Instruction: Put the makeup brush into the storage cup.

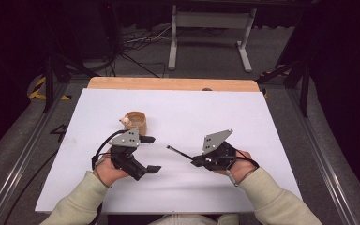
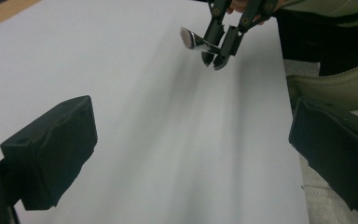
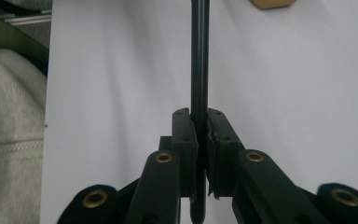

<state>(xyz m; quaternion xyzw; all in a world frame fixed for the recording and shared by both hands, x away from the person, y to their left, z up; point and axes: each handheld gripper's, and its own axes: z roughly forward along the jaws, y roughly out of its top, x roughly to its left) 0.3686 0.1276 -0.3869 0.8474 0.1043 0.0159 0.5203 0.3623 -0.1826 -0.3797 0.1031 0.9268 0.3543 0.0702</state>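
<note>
While clamped in the right claw [image 1: 196,161], thin dark rod [image 1: 178,152], pointing left.

No text, label, brand, number or sign can be read on anything here — not on the flat white board covering the table [image 1: 178,187], not on the round tan wooden bowl [image 1: 136,123] at its left, nor on the grey three-cornered plates of the black grippers — all bare surfaces.
</note>
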